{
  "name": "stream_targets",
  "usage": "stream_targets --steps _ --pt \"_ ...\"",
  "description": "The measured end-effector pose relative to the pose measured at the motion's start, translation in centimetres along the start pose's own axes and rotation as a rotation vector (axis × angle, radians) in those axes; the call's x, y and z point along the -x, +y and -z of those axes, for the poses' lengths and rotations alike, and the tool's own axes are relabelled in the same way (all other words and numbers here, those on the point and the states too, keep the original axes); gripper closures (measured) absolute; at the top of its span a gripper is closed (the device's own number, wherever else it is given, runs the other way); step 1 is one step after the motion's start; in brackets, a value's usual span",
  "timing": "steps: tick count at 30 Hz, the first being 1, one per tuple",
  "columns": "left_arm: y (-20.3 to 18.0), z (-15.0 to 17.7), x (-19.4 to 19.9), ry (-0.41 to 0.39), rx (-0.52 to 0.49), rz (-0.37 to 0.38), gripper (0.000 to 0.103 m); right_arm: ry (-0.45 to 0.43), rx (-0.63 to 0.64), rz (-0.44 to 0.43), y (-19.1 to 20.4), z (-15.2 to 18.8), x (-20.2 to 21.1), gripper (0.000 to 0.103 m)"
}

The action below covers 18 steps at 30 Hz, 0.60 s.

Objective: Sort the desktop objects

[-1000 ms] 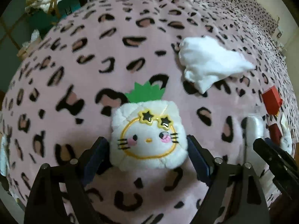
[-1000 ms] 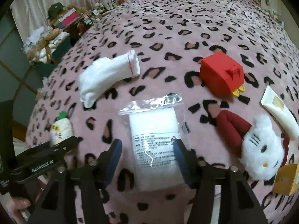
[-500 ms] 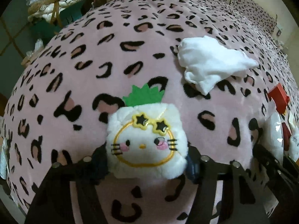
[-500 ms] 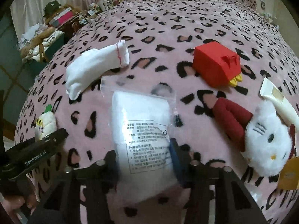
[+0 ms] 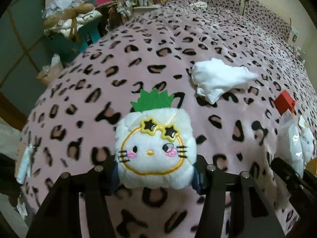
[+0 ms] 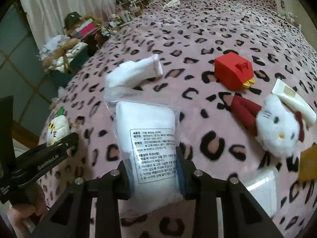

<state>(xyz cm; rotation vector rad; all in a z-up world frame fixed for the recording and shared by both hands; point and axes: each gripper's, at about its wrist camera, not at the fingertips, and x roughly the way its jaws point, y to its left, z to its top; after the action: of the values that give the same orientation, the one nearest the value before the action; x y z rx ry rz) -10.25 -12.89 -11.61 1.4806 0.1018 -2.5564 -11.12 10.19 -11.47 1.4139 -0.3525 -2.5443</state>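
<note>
Leopard-print bed (image 5: 158, 45) below me: my left hand-held gripper (image 5: 156, 170) has just closed on the pineapple cat plush (image 5: 154, 146), my right hand-held gripper (image 6: 153, 172) squeezes the bagged white pack (image 6: 150, 138), just beside the white sock (image 6: 134, 73).

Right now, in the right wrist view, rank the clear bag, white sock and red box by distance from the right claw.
1. Clear bag: clamped in the right claw.
2. White sock: behind the bag, slightly left.
3. Red box: far right, beyond the plush legs.
</note>
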Motion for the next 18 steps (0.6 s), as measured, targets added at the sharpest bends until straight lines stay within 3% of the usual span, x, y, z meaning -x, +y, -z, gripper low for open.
stream_targets --steps 12,18 --pt "0.5 3.5 9.2 -0.048 -0.022 -0.005 0.046 -0.111 0.063 -0.010 3.1 2.6 8.8 0.069" --pt "-0.4 4.8 12.2 -0.053 -0.046 0.037 0.046 -0.130 0.031 -0.003 3.0 4.0 11.8 0.069"
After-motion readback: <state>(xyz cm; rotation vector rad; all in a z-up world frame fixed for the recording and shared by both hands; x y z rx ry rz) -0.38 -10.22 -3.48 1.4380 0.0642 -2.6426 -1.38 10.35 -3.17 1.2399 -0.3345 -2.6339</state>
